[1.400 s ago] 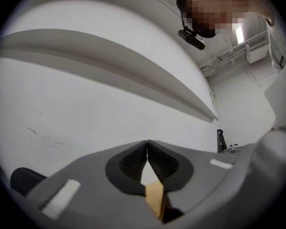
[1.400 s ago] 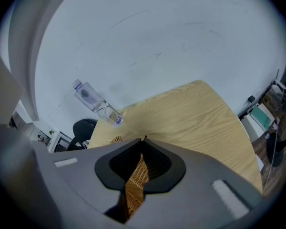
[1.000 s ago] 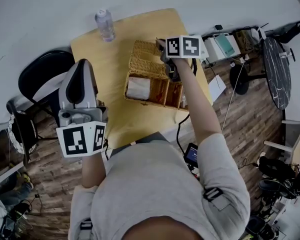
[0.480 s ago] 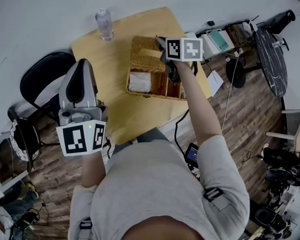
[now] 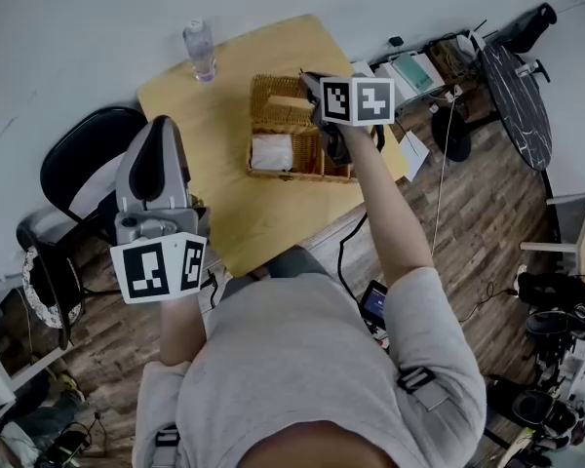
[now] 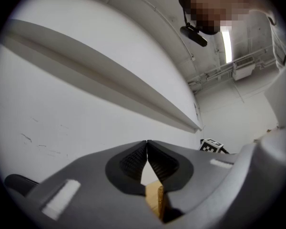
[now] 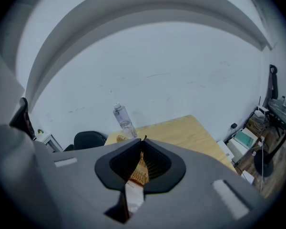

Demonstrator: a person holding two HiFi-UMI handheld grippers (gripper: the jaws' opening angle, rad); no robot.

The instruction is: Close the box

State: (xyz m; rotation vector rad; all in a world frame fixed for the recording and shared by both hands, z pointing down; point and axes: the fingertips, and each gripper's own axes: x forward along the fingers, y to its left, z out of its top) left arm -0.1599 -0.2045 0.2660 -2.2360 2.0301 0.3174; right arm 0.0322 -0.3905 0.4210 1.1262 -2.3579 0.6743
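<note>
An open wicker box stands on the wooden table, its lid tipped up at the far side and a white item inside. My right gripper is shut and hovers over the lid's right end. Between its own fingers, the right gripper shows wicker and the white item below. My left gripper is held high at the left, away from the box. In its own view the left gripper is shut with nothing in it, facing a white wall.
A clear plastic bottle stands at the table's far left corner, upright near the wall. A black chair is left of the table. Boxes and cables and a dark round table sit on the floor at right.
The right gripper has tipped upward, its view now taking in more wall and the upright bottle. The left gripper's view has tilted slightly. Both stay shut, and the lid stays up.
</note>
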